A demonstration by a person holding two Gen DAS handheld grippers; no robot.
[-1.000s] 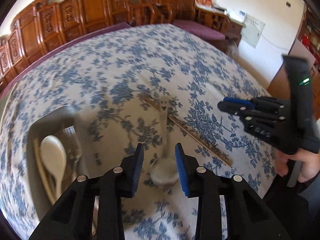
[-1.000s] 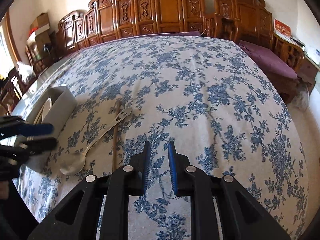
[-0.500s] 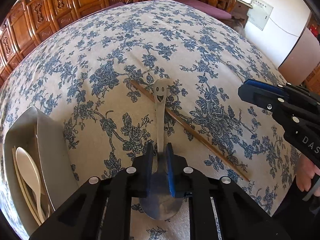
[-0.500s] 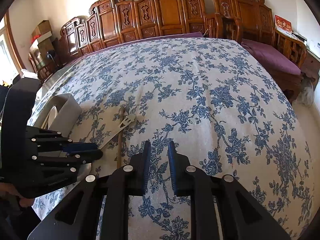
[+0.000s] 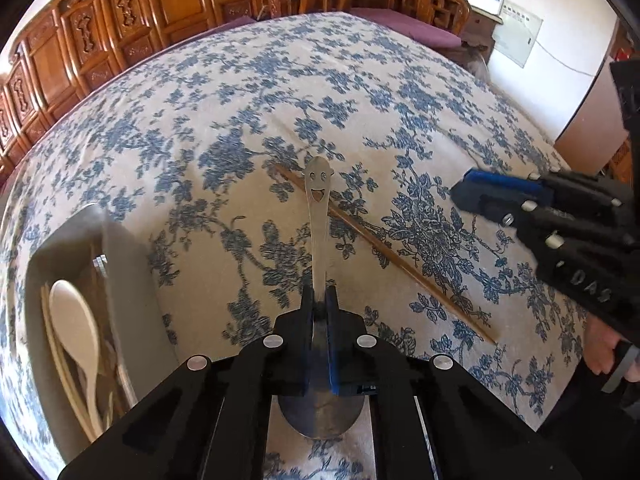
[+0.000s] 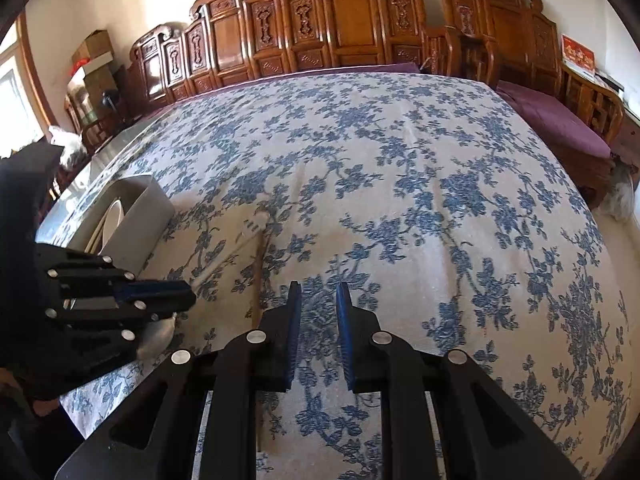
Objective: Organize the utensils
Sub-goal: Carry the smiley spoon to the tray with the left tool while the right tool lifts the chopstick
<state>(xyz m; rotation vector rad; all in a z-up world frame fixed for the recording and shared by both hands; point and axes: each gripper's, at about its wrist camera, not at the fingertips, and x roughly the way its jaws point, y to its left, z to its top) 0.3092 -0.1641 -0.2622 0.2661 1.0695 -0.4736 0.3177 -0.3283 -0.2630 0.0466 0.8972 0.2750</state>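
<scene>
Nearest in the left wrist view: left gripper [image 5: 319,300], jaws just closed in and now clamped on the neck of a metal spoon [image 5: 318,216], right above its bowl. Bowl seen below and behind the blue pads, at the bottom of the picture; handle pointing away, ending in a cut-out smiling face. Not possible to tell whether the bowl rests on the cloth or is lifted off it.

Crossing under the handle, a single wooden chopstick [image 5: 384,254], lying diagonal on the blue floral tablecloth [image 5: 224,92]. To the left, a grey utensil tray [image 5: 120,264] with a white rice paddle [image 5: 76,332] and some pale sticks inside; content only clear from this side. At the right edge, right gripper [image 5: 468,196] hovering over the cloth, a hand [image 5: 604,348] under its grip.

In the right wrist view: right gripper [image 6: 318,300] with a narrow gap between the pads, nothing in it, only tablecloth [image 6: 400,152] beneath. Left gripper [image 6: 176,296] low at the left, covering most of the spoon; only the blurred handle tip [image 6: 252,226] and a piece of bowl visible. Chopstick [image 6: 260,264] as a thin pale line beside it. Tray [image 6: 148,208] from its end wall, content mostly hidden.

Farthest, carved wooden chairs [image 6: 344,20] along the wall, and a purple cushion [image 6: 560,124] seen well only here.
</scene>
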